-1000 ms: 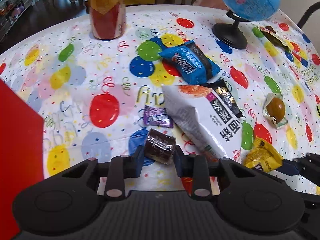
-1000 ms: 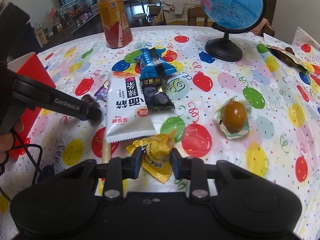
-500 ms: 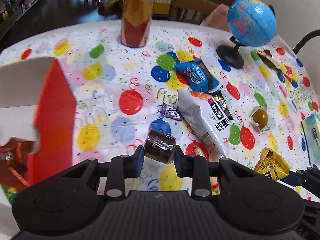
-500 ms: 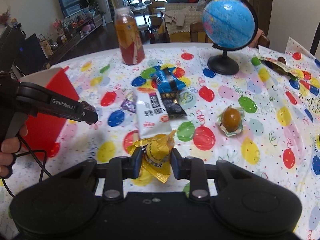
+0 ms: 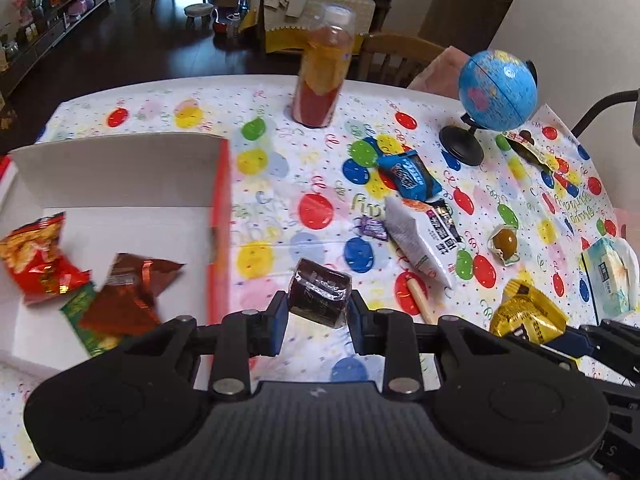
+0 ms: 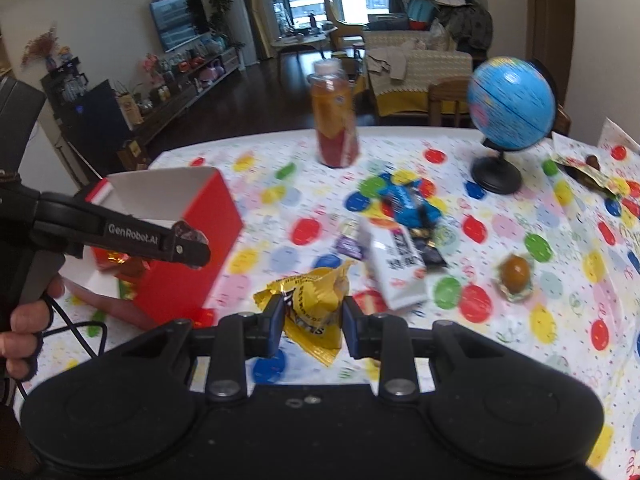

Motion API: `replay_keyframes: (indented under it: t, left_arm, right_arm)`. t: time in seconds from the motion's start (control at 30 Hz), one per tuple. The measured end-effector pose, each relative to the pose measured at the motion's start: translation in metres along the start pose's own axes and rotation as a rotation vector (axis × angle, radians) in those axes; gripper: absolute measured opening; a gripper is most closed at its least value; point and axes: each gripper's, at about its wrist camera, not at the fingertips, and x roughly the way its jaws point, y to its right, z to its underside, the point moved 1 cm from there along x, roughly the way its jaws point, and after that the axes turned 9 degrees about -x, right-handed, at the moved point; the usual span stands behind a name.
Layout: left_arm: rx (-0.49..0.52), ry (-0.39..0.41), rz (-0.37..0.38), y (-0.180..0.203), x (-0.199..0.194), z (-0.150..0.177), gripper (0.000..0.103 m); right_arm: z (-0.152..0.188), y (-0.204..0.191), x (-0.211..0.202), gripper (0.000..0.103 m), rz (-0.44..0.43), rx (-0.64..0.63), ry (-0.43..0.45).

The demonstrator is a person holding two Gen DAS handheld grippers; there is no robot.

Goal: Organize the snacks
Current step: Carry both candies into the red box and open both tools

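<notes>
My left gripper (image 5: 319,312) is shut on a dark brown wrapped cake (image 5: 320,298), held above the table just right of the red box (image 5: 220,216); the left gripper also shows in the right wrist view (image 6: 188,246). The red box (image 6: 188,248) is white inside and holds a red snack bag (image 5: 38,260) and a brown packet (image 5: 136,296). My right gripper (image 6: 313,326) is shut on a yellow snack packet (image 6: 314,308), also seen in the left wrist view (image 5: 528,316). A white noodle pack (image 5: 420,240), blue packet (image 5: 412,174), purple candy (image 5: 372,227) and wrapped egg (image 5: 505,242) lie on the table.
A tea bottle (image 5: 324,76) stands at the far edge and a blue globe (image 5: 496,92) at the far right. A tissue pack (image 5: 608,276) lies at the right edge. A wooden stick (image 5: 418,298) pokes from under the noodle pack. The balloon tablecloth (image 5: 280,184) covers the table.
Both grippers have risen and drawn back from the table with their snacks. The left gripper has swung left, so the inside of the red box has come into view.
</notes>
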Motion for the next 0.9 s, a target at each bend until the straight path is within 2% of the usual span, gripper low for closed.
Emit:
replay_keyframes:
  t: [0.37, 0.9]
  left_arm:
    - [-0.043, 0.048, -0.022, -0.067, -0.044, -0.010, 0.030]
    - [-0.093, 0.053, -0.070, -0.167, -0.062, -0.025, 0.030]
  right_arm:
    - [-0.038, -0.076, 0.007, 0.029, -0.061, -0.075, 0.032]
    - [-0.080, -0.170, 0.060, 0.029, -0.116, -0.147, 0.014]
